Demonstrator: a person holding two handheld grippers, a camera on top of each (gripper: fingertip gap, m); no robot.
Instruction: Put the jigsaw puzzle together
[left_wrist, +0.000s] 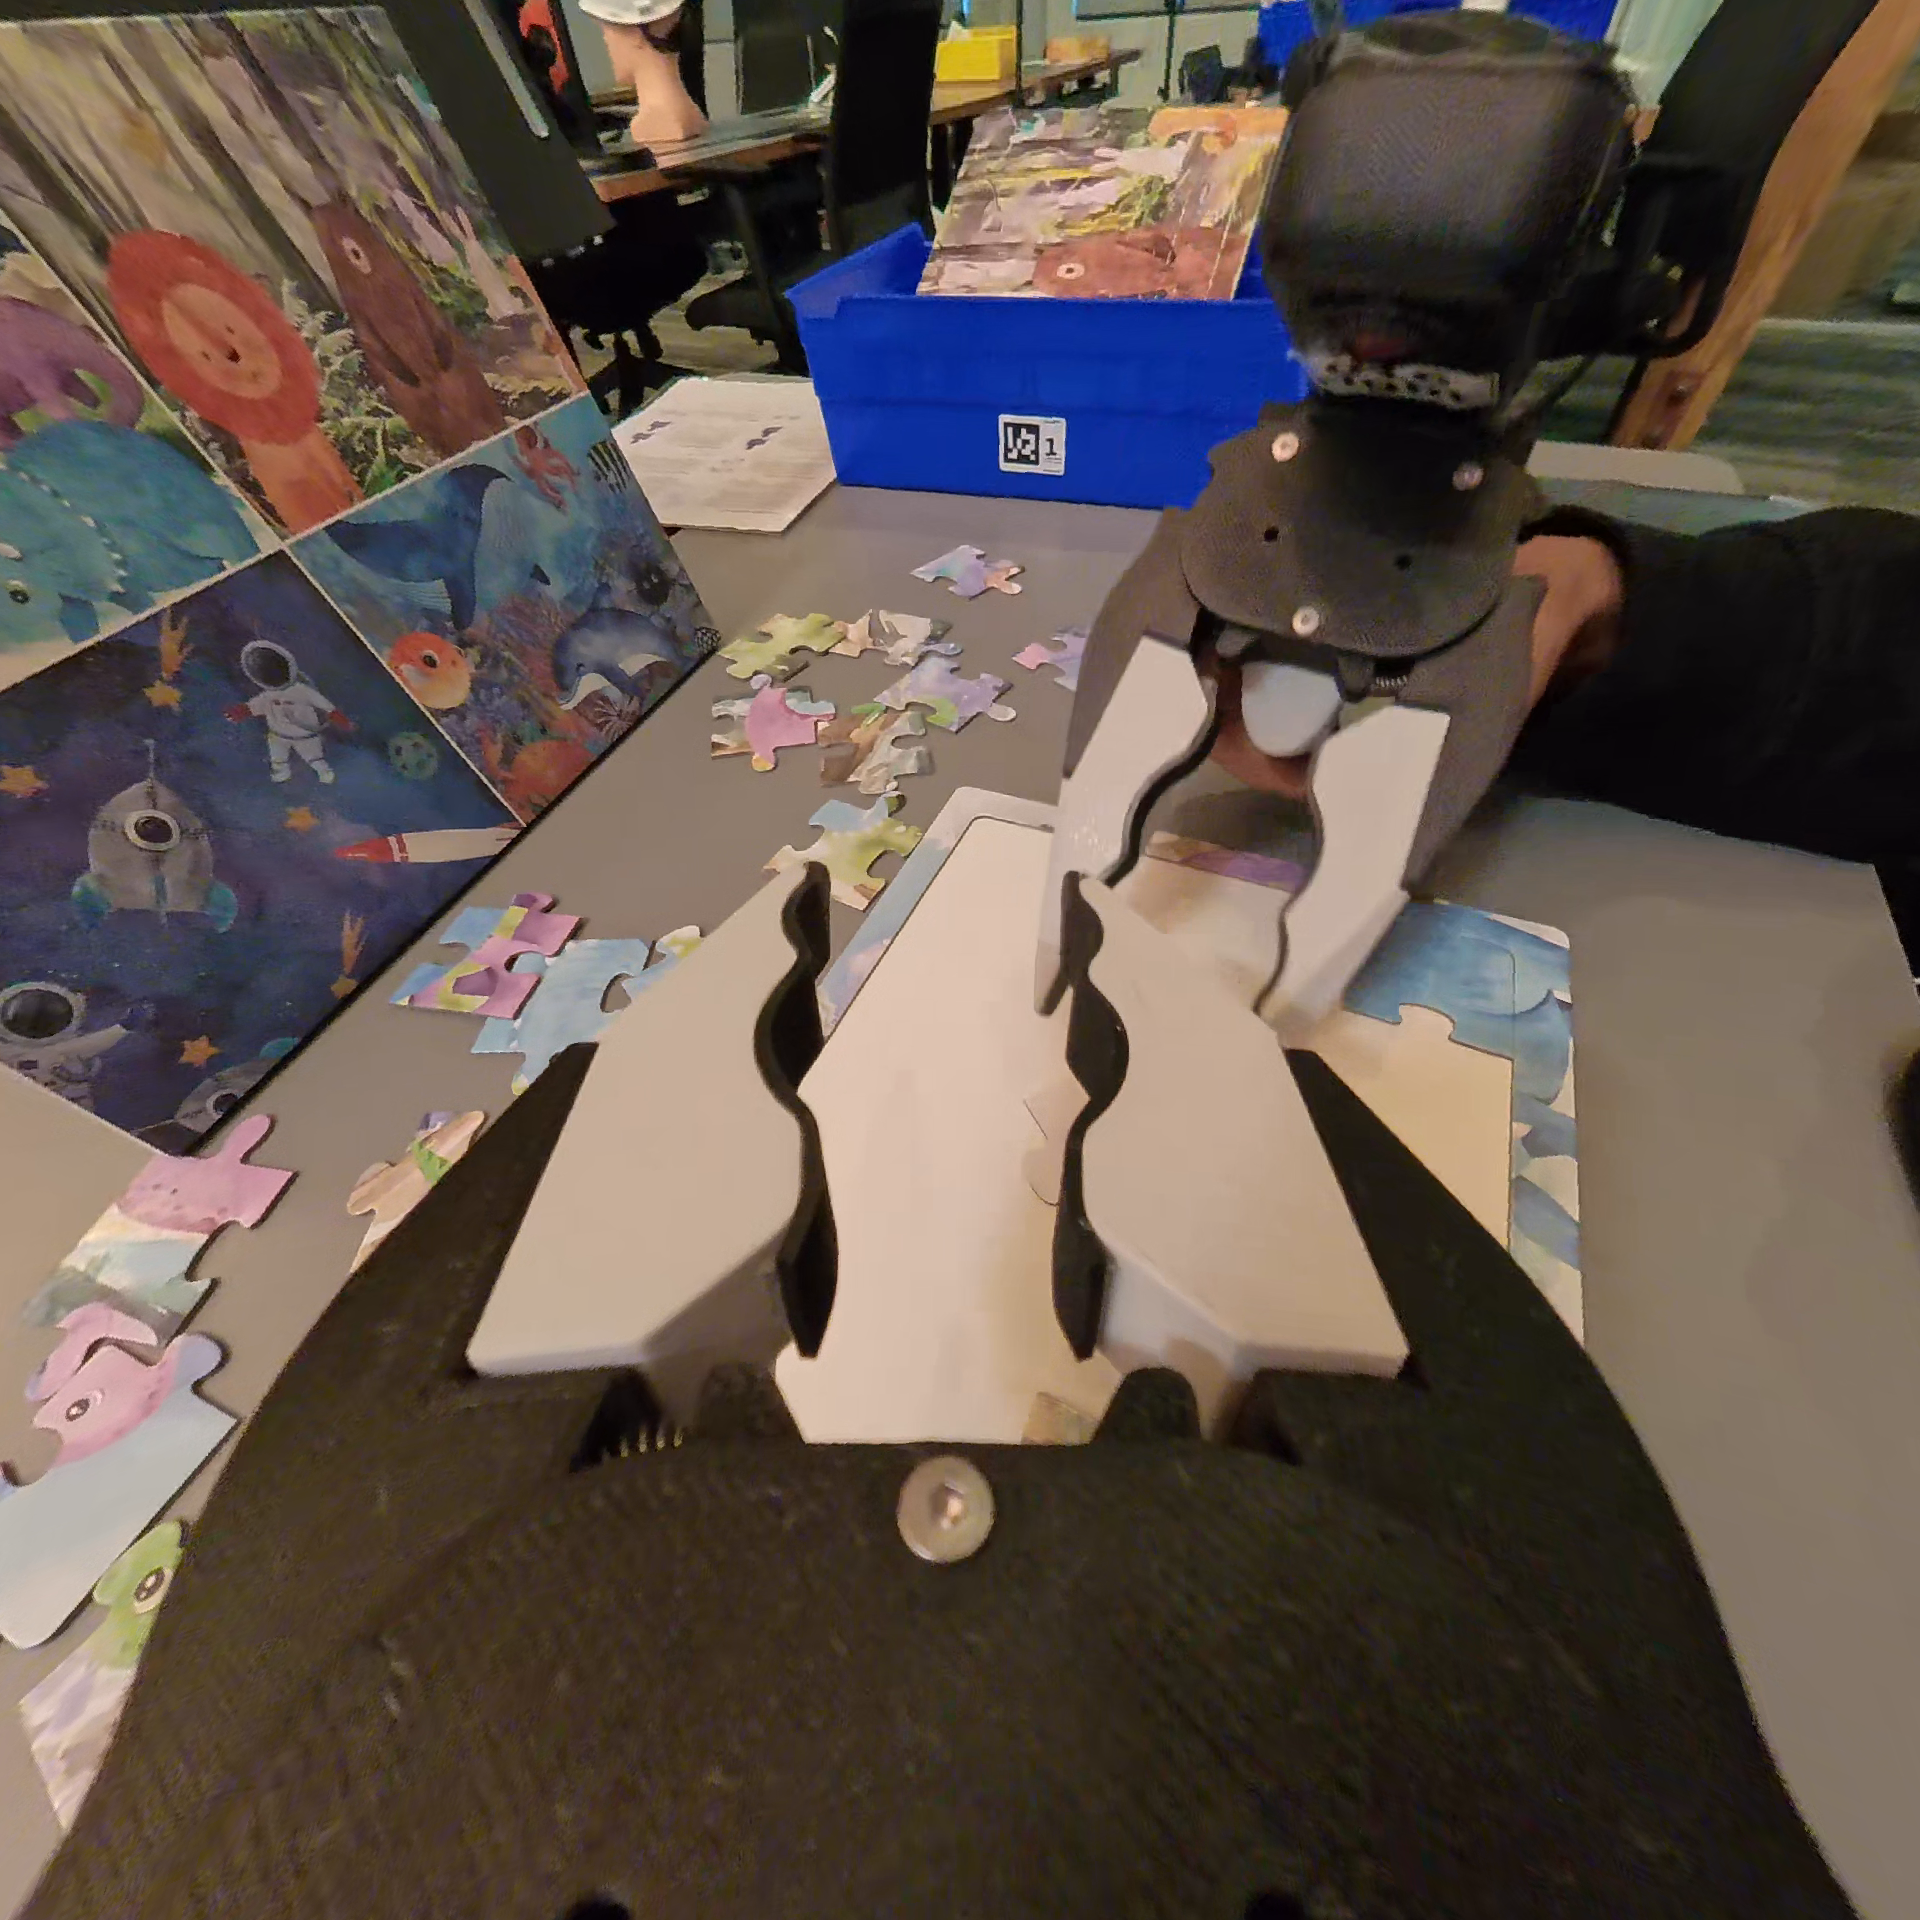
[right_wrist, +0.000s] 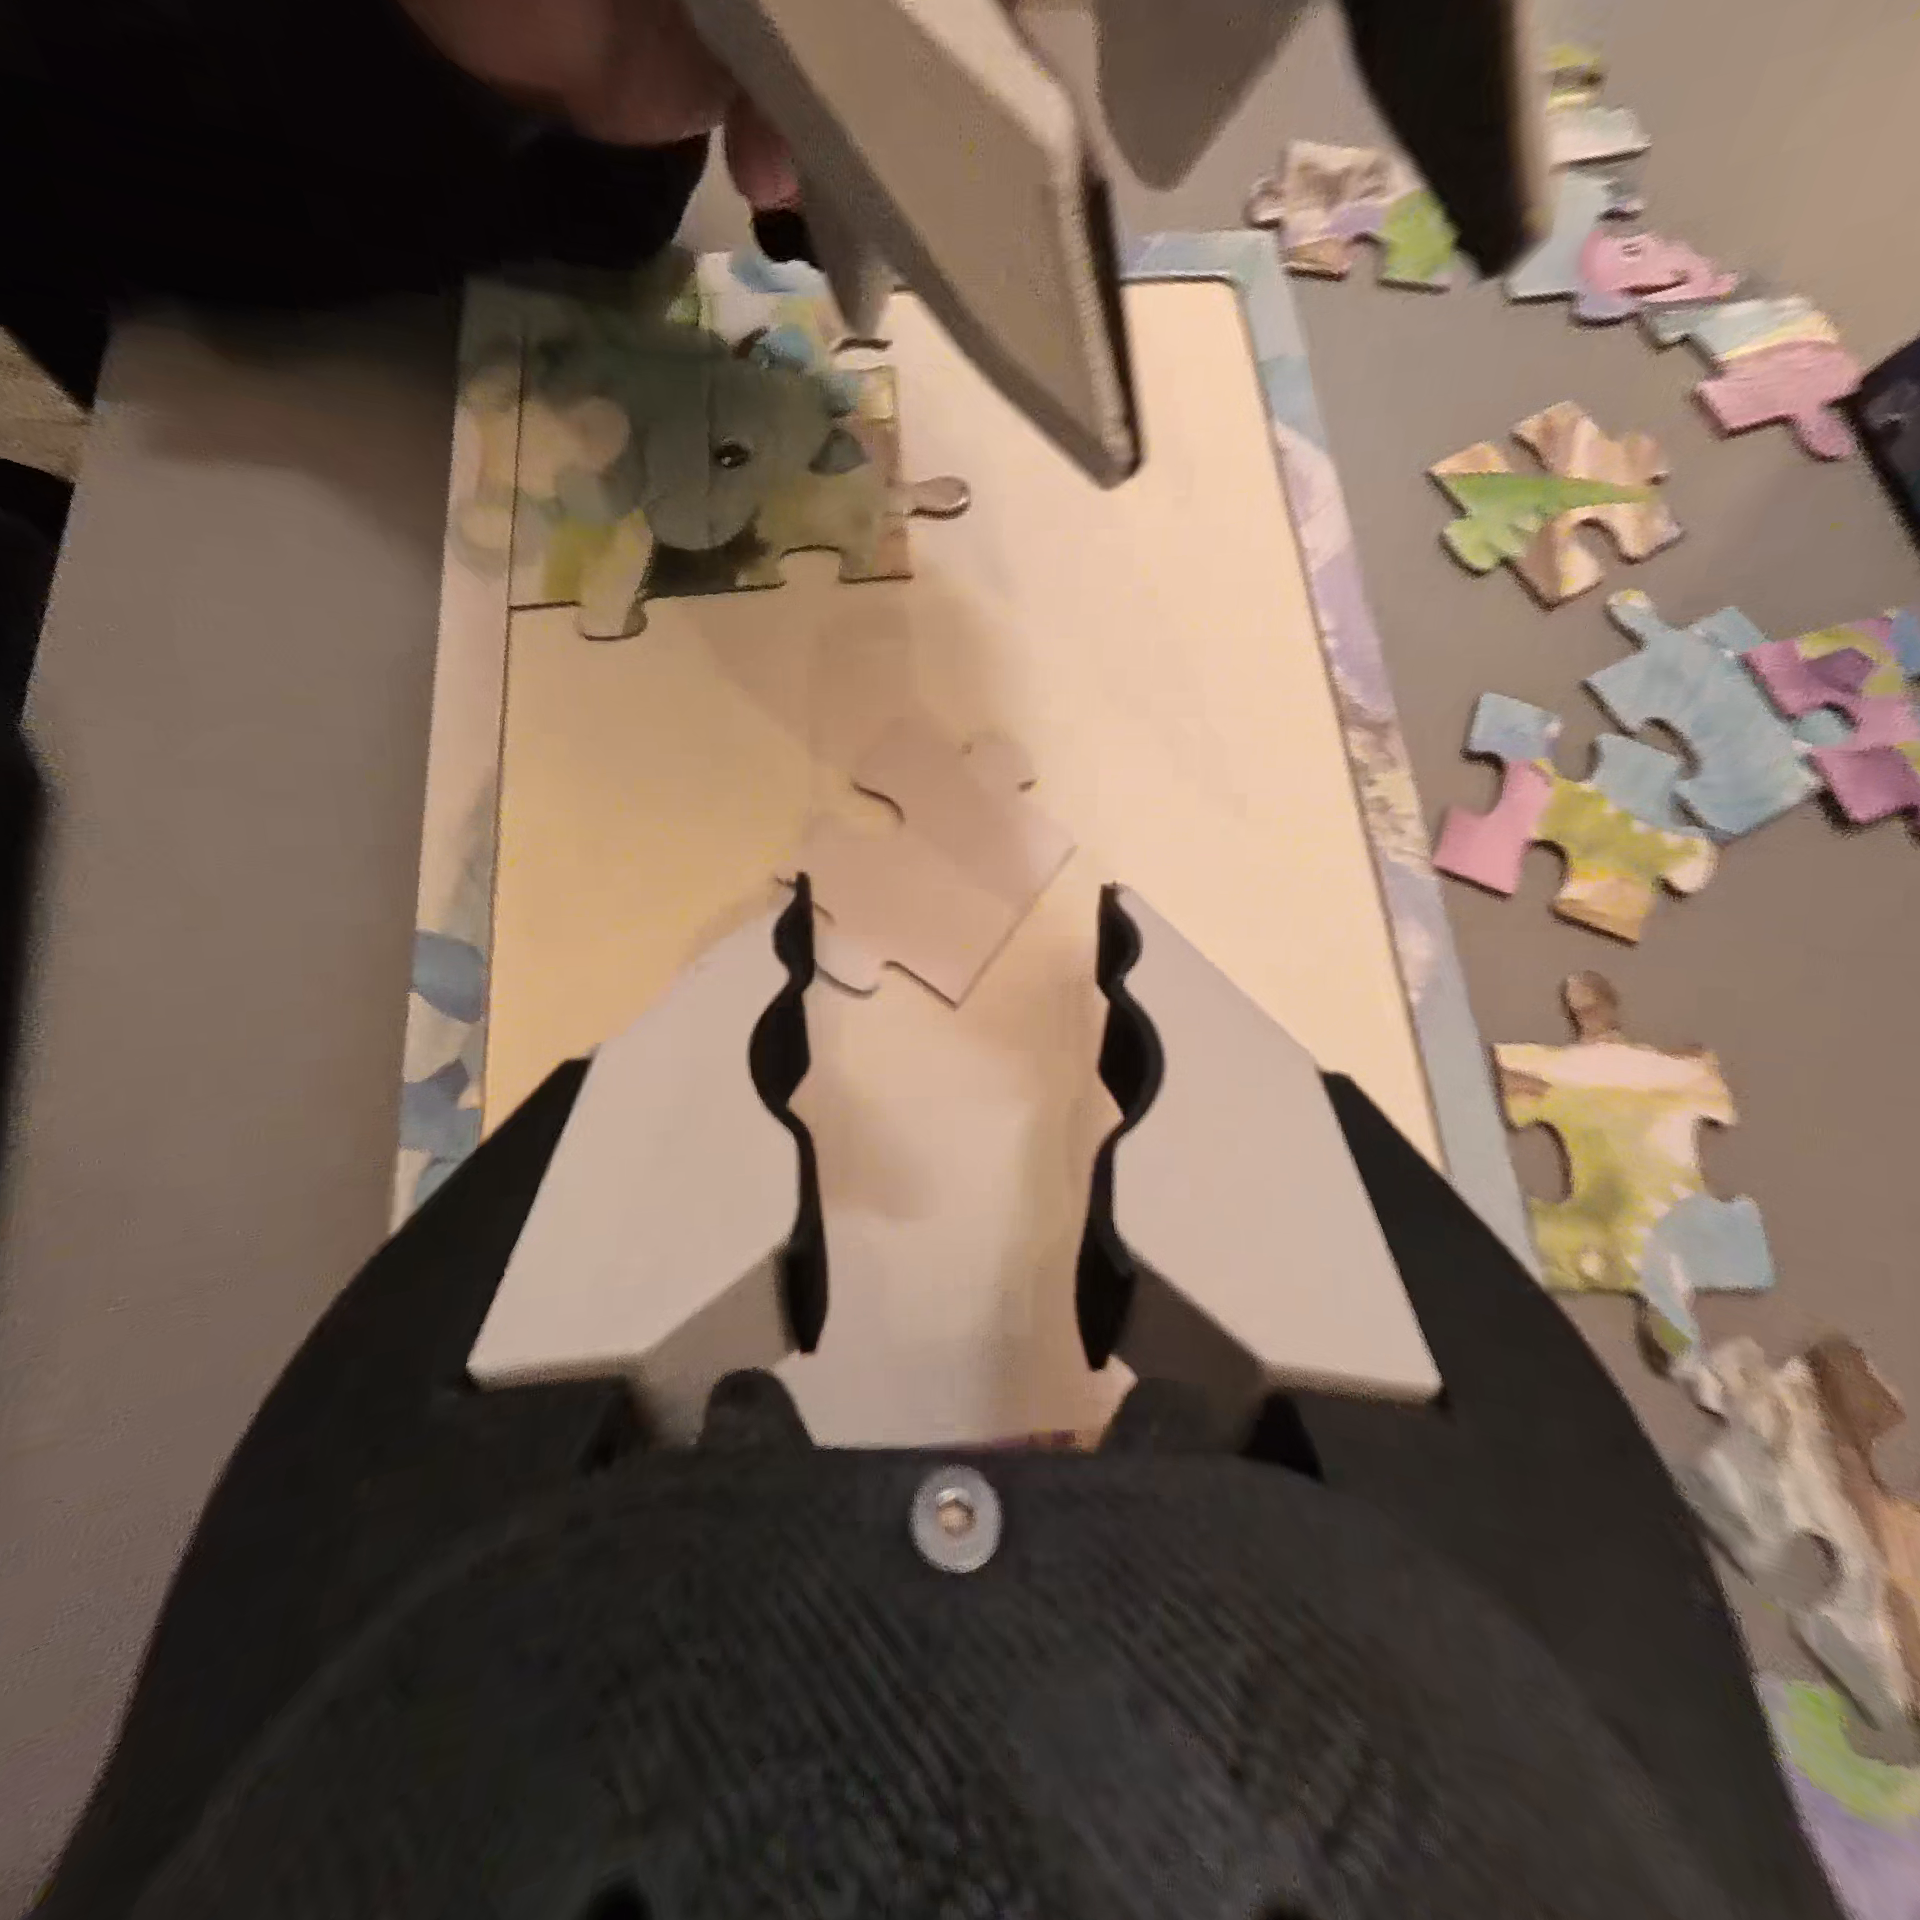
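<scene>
Hovering over the puzzle tray (right_wrist: 1340, 665), both grippers have their jaws spread with nothing between them: the right gripper (right_wrist: 951, 899) points along the tray's bare cream floor, and the left gripper (left_wrist: 940, 883) comes in from the opposite end, its fingers meeting the right gripper (left_wrist: 1236, 935) nearly tip to tip above the tray. One face-down piece (right_wrist: 951, 857), blank side up and turned askew, lies loose on the tray floor just ahead of the right gripper's fingertips, apart from every tray edge. A joined patch showing a green dinosaur (right_wrist: 717, 457) sits seated in the far left corner of the tray in the right wrist view, against the raised blue border. Most of the tray floor is open. Loose pieces (right_wrist: 1621, 790) lie scattered on the grey table (left_wrist: 1704, 1039) beside the tray's long edge, near a propped picture board (left_wrist: 260, 582) and a blue bin (left_wrist: 935, 364)
</scene>
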